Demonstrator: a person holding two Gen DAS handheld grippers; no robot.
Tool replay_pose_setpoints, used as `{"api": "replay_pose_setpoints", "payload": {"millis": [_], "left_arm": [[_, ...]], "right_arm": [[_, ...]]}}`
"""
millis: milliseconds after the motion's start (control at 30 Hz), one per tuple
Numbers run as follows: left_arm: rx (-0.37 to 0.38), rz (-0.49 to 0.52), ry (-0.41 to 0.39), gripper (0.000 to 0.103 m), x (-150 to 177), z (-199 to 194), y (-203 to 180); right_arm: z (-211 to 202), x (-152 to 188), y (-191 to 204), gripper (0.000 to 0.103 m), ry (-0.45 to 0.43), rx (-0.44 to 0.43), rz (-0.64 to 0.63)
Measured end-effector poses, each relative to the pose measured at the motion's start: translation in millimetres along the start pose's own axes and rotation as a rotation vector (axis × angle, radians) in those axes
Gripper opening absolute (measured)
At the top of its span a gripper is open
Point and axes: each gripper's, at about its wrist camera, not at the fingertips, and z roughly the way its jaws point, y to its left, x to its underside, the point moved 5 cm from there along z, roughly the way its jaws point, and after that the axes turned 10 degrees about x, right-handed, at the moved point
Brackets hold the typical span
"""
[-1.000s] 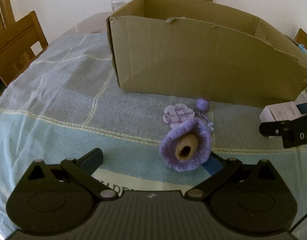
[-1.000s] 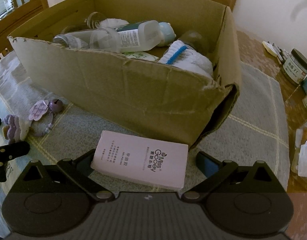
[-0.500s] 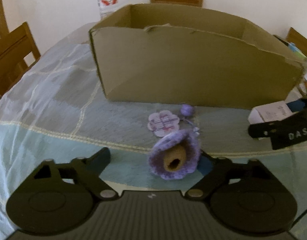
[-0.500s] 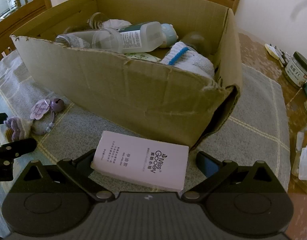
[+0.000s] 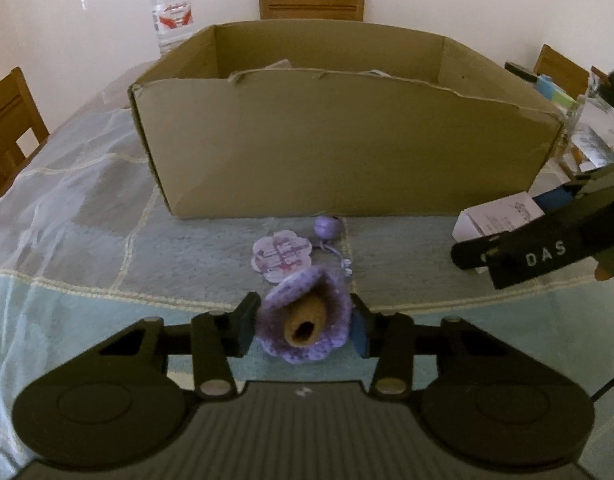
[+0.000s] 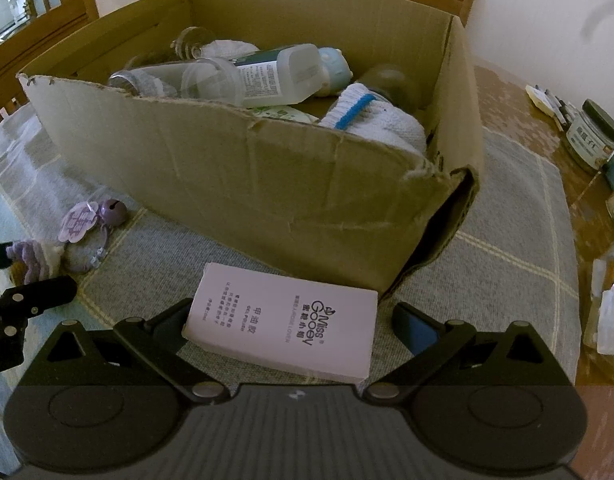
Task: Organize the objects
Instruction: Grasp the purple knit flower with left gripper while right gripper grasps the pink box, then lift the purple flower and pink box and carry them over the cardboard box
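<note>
A purple crocheted flower charm [image 5: 307, 326] with a tan centre lies on the tablecloth, with a paper tag [image 5: 281, 258] and a purple bell [image 5: 327, 226] attached. My left gripper [image 5: 305, 330] is shut on the flower, fingers pressing both sides. The charm also shows in the right wrist view [image 6: 37, 258]. A pink Miss Gooey box [image 6: 283, 322] lies flat in front of the cardboard box [image 6: 243, 176]. My right gripper [image 6: 295, 324] is open, one finger on each side of the pink box.
The cardboard box [image 5: 339, 152] holds bottles [image 6: 275, 76], a white cloth with a blue stripe [image 6: 371, 120] and other items. A water bottle [image 5: 173, 12] and wooden chairs stand behind. Jars [image 6: 595, 136] and small packages crowd the table's right edge.
My left gripper has closed from open onto the purple flower. The right gripper has stayed open around the pink box, shifting only slightly.
</note>
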Motion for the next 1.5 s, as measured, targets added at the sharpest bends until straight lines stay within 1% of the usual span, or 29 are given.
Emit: {"api": "replay_pose_setpoints", "payload": {"millis": [300,400,467,600,733,767,967,1100,1267,1367,1500], "left_arm": [[0.026,0.032,0.010,0.046,-3.3,2.0,1.4],[0.042,0.035,0.017,0.045,-5.3,2.9,2.1],[0.052,0.041,0.022,0.044,-6.5,3.5,2.9],[0.081,0.048,0.040,0.043,-9.6,4.2,5.5],[0.121,0.055,0.074,0.043,-13.2,3.0,10.0],[0.134,0.061,0.087,0.043,-14.4,2.5,11.1],[0.189,0.139,0.140,0.041,-22.5,-8.5,15.0],[0.202,0.205,0.178,0.040,-31.7,-18.1,18.1],[0.225,0.276,0.222,0.039,-45.0,-33.5,19.5],[0.238,0.312,0.234,0.039,-53.3,-43.8,17.4],[0.264,0.328,0.238,0.038,-68.0,-58.0,15.0]], "right_arm": [[1.1,-7.0,7.6,0.102,0.014,0.000,0.030],[-0.6,-7.1,9.5,0.097,0.022,0.024,0.030],[-3.9,-8.2,9.5,0.088,0.029,0.028,0.038],[-9.7,-6.4,8.0,0.087,0.056,0.026,0.044],[-13.2,-11.9,12.2,0.087,0.062,0.021,0.031],[-21.3,-7.2,7.4,0.087,0.064,0.015,0.027],[-46.8,-10.4,5.9,0.087,0.045,0.005,-0.020],[-59.8,-15.1,3.9,0.087,0.036,0.002,-0.059],[-72.8,-19.6,3.3,0.087,0.040,-0.024,-0.120],[-80.7,-24.7,6.9,0.087,0.032,-0.039,-0.164],[-95.4,-26.4,8.6,0.087,0.017,-0.052,-0.205]]}}
